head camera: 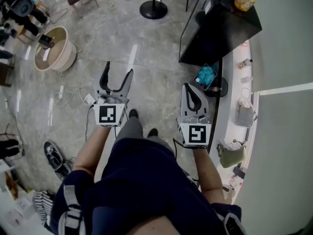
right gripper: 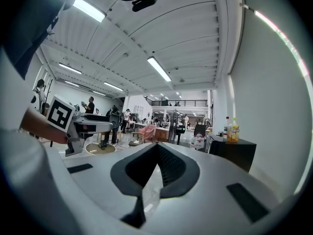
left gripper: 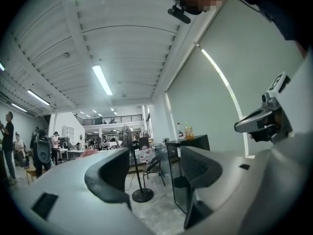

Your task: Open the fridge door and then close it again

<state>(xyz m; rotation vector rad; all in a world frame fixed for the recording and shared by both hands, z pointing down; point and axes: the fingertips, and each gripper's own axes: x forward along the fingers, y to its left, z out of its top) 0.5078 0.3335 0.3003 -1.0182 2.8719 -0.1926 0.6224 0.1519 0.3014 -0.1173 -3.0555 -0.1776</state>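
Observation:
The small black fridge [head camera: 220,28] stands ahead on the right against the pale wall, with bottles [head camera: 244,0] on its top. In the left gripper view the fridge [left gripper: 188,148] shows between and beyond the jaws; I cannot tell how its door stands. My left gripper [head camera: 118,75] is held level over the floor, open, with nothing between its fingers [left gripper: 154,168]. My right gripper [head camera: 190,88] is shut and empty, short of the fridge [right gripper: 234,153], its jaws meeting in a point [right gripper: 155,148]. Neither gripper touches the fridge.
A white ledge [head camera: 230,106] with bottles and a bag runs along the right wall. A blue bundle [head camera: 206,75] sits by the fridge's foot. A round stand base [head camera: 153,9], a beige basin [head camera: 54,48], cables [head camera: 88,99] and shoes [head camera: 54,155] lie on the floor.

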